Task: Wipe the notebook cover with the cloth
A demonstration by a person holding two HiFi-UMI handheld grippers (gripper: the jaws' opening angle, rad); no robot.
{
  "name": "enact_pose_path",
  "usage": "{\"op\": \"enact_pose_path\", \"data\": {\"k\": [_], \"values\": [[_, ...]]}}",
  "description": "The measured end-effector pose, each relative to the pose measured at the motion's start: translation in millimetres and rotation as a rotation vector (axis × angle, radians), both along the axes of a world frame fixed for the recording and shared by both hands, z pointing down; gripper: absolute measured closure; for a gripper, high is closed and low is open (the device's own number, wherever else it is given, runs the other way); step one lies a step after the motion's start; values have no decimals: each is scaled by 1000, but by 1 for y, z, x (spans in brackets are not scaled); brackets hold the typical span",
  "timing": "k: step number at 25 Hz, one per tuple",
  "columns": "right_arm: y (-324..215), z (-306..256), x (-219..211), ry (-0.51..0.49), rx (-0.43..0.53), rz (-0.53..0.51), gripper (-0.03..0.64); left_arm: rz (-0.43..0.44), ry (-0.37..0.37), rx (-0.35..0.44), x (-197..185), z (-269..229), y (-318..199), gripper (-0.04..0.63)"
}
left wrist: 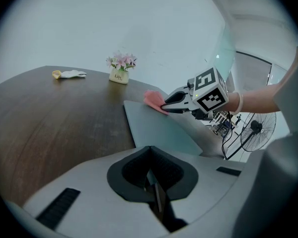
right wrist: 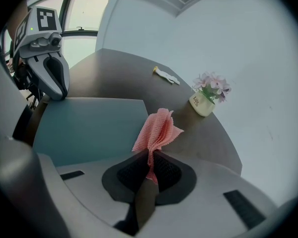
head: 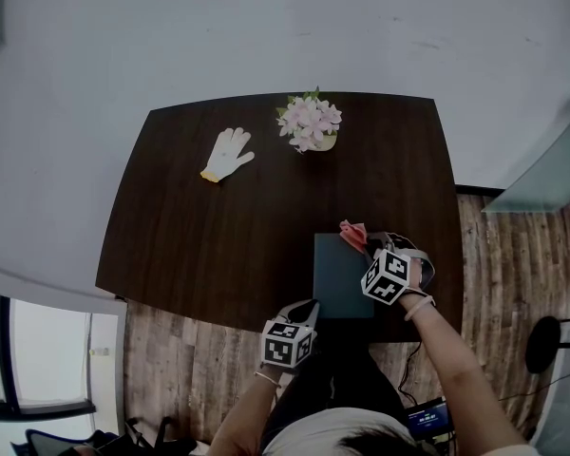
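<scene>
Notebook (head: 343, 275) is lying at the table's (head: 199, 245) front edge, long axis running away from the person. Right gripper (right wrist: 149, 167) is clamping the pink cloth (right wrist: 156, 130) over its far-right corner; left gripper (left wrist: 151, 180), jaws together, seemingly pinching its near-left corner.

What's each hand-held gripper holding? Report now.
Left hand-held gripper: closed on the notebook corner.
Right hand-held gripper: closed on the pink cloth.
</scene>
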State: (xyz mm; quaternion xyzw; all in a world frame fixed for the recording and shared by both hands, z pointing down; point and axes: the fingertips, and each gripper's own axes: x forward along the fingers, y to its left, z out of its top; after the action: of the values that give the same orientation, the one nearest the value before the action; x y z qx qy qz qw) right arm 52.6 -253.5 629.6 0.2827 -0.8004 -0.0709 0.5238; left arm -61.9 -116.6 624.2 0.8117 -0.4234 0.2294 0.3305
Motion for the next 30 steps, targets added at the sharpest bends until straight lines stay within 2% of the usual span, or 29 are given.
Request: {"op": "enact_pose_path", "data": {"k": [14, 24, 30], "values": [[-4, 4, 36, -16, -6, 123, 586, -2, 3, -5, 1, 0, 0, 577], [7, -36, 43, -213, 43, 248, 584, 13, 4, 3, 2, -1, 3, 577], [17, -61, 12, -295, 63, 210, 583, 15, 5, -2, 0, -1, 4, 577]]}}
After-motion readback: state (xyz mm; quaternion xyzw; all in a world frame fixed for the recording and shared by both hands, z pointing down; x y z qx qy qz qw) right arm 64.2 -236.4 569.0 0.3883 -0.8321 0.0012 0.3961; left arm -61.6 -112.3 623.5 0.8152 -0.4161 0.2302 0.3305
